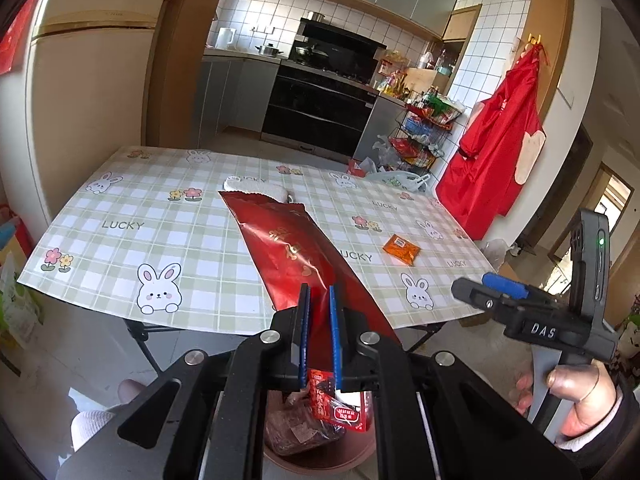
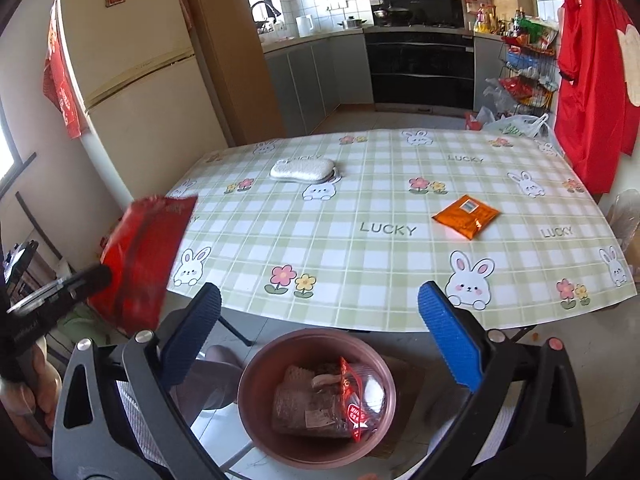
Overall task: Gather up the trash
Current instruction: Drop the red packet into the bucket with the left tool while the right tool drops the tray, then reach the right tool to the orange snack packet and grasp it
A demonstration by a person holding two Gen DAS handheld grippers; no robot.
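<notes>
Foil between my left gripper [image 1: 319, 312] pads is the long red wrapper [image 1: 288, 252], pinched at its near end above the brown bin [image 2: 256, 364]; I judge it light, crinkly and slick, so an edge grip suits it. My right gripper [image 2: 320, 320] hangs wide open and empty over that bin. Beyond the bin, on the checked table [image 2: 360, 248], the orange packet [image 2: 466, 216] lies flat, best taken by a crimped edge.
</notes>
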